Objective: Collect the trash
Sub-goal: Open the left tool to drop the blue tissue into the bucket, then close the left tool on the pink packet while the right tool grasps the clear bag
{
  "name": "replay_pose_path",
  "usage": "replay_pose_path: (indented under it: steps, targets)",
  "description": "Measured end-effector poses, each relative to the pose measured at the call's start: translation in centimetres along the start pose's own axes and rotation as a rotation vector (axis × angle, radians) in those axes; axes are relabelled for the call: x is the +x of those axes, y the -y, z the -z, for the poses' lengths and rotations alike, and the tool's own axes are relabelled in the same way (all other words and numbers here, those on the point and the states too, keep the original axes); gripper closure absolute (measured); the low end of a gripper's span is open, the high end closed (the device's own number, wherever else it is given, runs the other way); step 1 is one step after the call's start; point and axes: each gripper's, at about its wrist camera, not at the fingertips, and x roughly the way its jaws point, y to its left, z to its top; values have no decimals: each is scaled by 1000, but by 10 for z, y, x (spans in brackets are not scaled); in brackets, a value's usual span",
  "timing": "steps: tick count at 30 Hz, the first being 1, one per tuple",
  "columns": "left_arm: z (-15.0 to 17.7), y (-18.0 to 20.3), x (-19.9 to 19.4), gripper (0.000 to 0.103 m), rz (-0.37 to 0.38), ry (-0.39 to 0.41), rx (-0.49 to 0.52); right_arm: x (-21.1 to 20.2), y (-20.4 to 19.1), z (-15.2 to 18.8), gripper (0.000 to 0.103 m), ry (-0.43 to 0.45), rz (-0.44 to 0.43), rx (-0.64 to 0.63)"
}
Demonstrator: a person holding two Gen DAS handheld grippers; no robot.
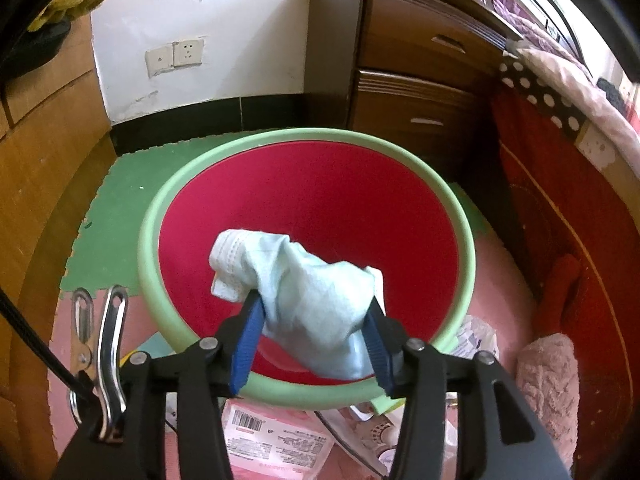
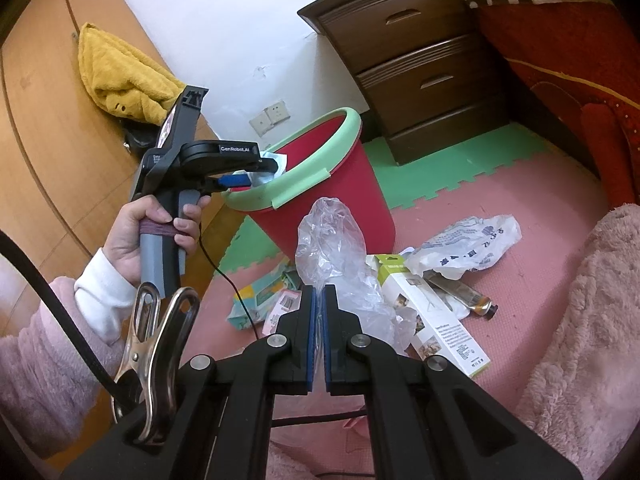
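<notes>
A red bin with a pale green rim (image 1: 160, 208) stands on the foam floor mat; its red wall (image 2: 360, 200) also shows in the right wrist view. My left gripper (image 1: 312, 300) hangs over the bin's mouth, jaws apart, with a crumpled light blue face mask (image 1: 304, 280) sitting loosely between the blue pads and touching both. From the right wrist view, a hand holds that left gripper (image 2: 260, 172) at the bin's near rim. My right gripper (image 2: 318, 300) is shut on a crumpled clear plastic bag (image 2: 332, 240), held above the floor litter.
Litter lies in front of the bin: a white and green box (image 2: 432, 320), a printed plastic bag (image 2: 468, 248), a tube (image 2: 468, 300), a teal packet (image 2: 256, 292) and a pink packet (image 1: 272, 440). A dark nightstand (image 2: 424, 72) stands behind, a red bedspread to the right.
</notes>
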Motion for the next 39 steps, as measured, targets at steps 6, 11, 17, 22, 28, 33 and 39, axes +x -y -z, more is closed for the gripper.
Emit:
replay_pose_path:
  steps: [6, 11, 17, 22, 28, 33, 39]
  targets:
    - [0, 0, 0, 43, 8, -1, 9, 0, -1, 0, 99, -1, -2, 2]
    - [-1, -3, 3, 42, 4, -20, -6, -1, -2, 1, 99, 13, -12, -6]
    - [3, -4, -7, 42, -1, 0, -9, 2, 0, 3, 99, 3, -4, -15]
    - [11, -5, -23, 42, 2, 26, 2, 14, 11, 8, 99, -51, 17, 20]
    - [19, -17, -54, 42, -19, 95, -5, 32, 14, 19, 76, -132, 73, 20]
    - [32, -34, -73, 42, -45, 115, -12, 51, 8, 33, 66, -217, 101, -24]
    - [68, -62, -53, 42, -102, 17, -34, 79, 11, 56, 49, -360, 163, -41]
